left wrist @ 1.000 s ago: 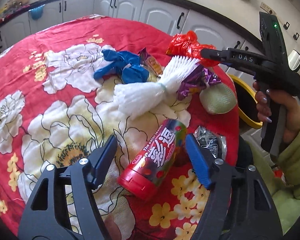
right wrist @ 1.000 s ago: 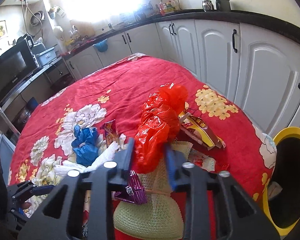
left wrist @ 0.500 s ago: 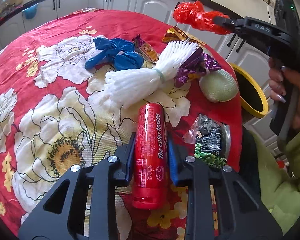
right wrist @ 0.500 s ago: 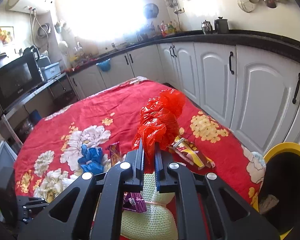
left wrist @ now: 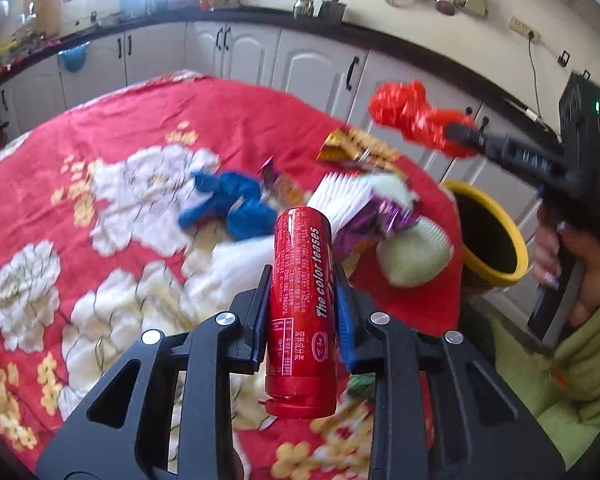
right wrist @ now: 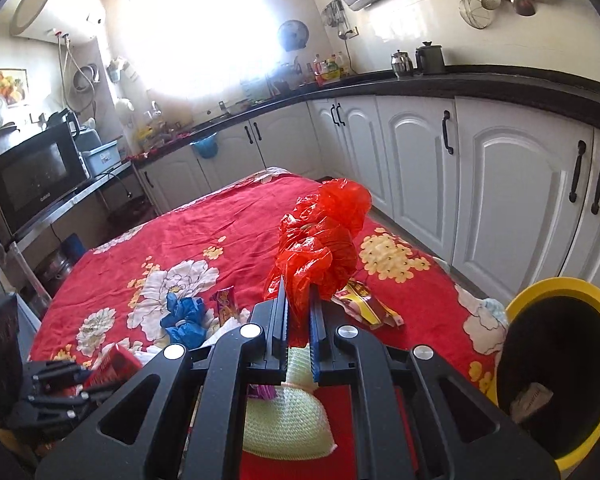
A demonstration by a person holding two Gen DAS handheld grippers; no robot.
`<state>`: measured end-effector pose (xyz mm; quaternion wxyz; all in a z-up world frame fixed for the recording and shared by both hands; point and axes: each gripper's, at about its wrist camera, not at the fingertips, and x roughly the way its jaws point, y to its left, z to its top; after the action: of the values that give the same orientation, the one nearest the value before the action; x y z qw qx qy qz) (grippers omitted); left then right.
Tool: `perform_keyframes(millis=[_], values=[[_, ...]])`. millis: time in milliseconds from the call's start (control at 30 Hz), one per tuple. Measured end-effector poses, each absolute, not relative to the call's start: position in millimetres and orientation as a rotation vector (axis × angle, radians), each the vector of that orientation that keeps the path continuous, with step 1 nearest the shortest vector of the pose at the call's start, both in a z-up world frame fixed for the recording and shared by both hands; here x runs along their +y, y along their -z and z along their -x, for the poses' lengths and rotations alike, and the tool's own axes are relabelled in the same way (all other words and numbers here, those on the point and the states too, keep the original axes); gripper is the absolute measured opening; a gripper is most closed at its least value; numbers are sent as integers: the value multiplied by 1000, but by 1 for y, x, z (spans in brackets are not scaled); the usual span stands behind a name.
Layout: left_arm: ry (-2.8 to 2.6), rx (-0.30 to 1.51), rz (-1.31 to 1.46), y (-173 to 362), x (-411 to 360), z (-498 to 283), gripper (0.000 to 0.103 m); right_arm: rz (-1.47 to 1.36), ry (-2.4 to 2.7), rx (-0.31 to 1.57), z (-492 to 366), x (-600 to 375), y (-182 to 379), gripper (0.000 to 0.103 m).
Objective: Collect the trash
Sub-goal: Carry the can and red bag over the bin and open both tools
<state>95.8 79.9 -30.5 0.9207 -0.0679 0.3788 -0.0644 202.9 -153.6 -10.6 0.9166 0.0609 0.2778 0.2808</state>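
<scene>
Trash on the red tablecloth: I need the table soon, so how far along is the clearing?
Done: one scrap lies in the yellow bin. In hand: left gripper clamps the red tube, right gripper the red bag. Left: blue bag, white bundle, purple wrapper, mesh pad, snack packets.
</scene>
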Motion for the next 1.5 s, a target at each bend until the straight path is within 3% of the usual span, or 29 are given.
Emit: perform_keyframes(millis=[500, 1500], values=[[225, 692, 116, -6, 12, -128, 21, -190, -508, 561, -191, -210, 12, 8], [347, 700, 152, -15, -113, -179, 21, -253, -307, 575, -187, -352, 32, 8]])
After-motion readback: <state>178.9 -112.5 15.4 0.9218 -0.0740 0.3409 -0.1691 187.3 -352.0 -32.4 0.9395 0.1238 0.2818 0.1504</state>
